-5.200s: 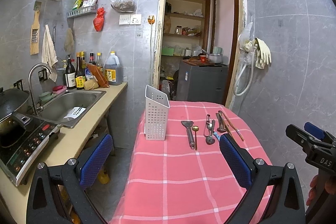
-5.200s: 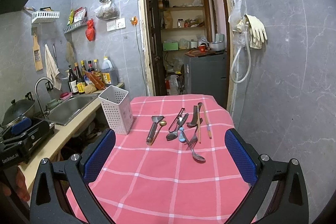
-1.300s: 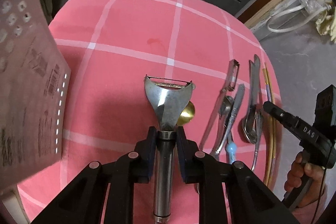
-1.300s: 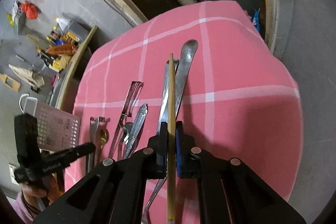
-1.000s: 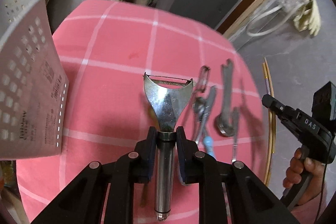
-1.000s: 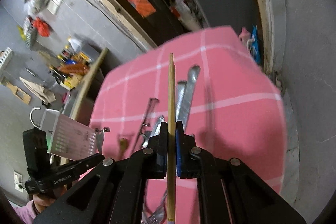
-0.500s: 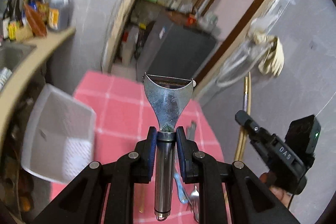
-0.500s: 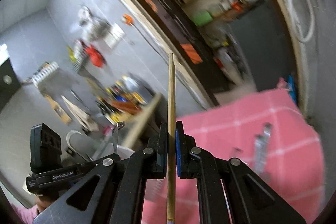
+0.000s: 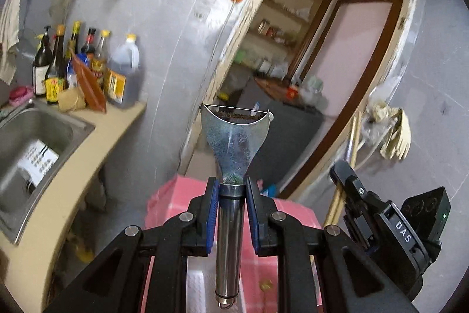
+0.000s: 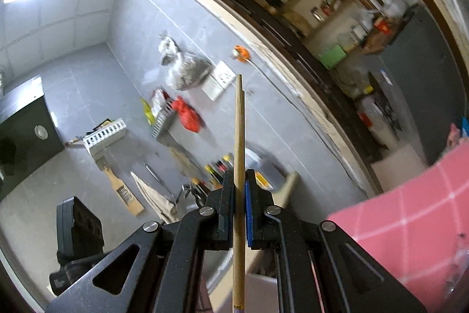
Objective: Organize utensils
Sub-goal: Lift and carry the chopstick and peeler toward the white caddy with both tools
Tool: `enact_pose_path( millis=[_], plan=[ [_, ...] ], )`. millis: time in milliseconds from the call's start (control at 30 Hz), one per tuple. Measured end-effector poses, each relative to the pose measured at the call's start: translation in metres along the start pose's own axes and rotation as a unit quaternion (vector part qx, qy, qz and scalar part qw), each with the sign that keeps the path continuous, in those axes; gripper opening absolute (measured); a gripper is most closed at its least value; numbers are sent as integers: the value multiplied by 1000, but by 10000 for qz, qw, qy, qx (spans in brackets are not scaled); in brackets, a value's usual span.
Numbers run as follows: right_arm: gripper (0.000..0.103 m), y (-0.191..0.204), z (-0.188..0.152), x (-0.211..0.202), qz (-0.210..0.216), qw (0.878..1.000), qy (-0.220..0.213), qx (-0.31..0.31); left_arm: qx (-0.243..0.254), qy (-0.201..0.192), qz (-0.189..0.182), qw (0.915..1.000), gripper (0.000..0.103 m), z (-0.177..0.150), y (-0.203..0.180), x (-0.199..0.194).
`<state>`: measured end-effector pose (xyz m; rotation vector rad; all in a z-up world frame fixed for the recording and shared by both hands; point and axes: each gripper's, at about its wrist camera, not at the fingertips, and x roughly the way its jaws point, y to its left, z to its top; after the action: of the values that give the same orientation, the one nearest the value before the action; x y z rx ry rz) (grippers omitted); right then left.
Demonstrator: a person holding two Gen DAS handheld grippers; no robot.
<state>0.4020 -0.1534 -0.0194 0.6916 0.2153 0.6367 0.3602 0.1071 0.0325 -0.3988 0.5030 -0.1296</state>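
Observation:
My left gripper (image 9: pixel 232 187) is shut on the round steel handle of a metal peeler (image 9: pixel 234 137), whose wide head points up and away, well above the pink checked tablecloth (image 9: pixel 164 204). My right gripper (image 10: pixel 239 181) is shut on a pair of wooden chopsticks (image 10: pixel 239 134) that stick out forward and level. In the left wrist view the right gripper (image 9: pixel 341 170) hangs at the lower right with the chopsticks (image 9: pixel 353 143) rising from it. A pale perforated holder (image 9: pixel 196 283) shows blurred below the left fingers. The other utensils are out of sight.
A steel sink (image 9: pixel 35 137) and a beige counter (image 9: pixel 96 143) run along the left, with several sauce bottles (image 9: pixel 73 63) at the wall. A doorway (image 9: pixel 293 63) opens behind the table. The corner of the table (image 10: pixel 410 225) lies at the right.
Both grippers have lifted off the table with the peeler and the chopsticks and tilted upward. The views now face the wall and doorway instead of the tabletop.

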Motion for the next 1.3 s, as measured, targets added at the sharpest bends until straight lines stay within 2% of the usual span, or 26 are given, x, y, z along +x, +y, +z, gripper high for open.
enact_pose_path(
  millis=[167,367,567,833,1300],
  plan=[
    [6,5,-19,24,71,9992,-178,-355,33,-253,-62,9997,18,-17,15,16],
    [6,-5,-34,40,-19,9978,73,-663,48,-359,-288,9989,18,-34,27,30],
    [6,-16,-47,41,-11,9963,471,-718,33,-198,-390,9990,18,-50,34,37],
    [6,-15,-64,31,-3,9901,962,-1019,268,82,-551,9981,18,-62,31,30],
    [9,-18,-69,21,-322,9856,1271,-1072,425,559,-641,9955,20,-70,31,23]
  ],
)
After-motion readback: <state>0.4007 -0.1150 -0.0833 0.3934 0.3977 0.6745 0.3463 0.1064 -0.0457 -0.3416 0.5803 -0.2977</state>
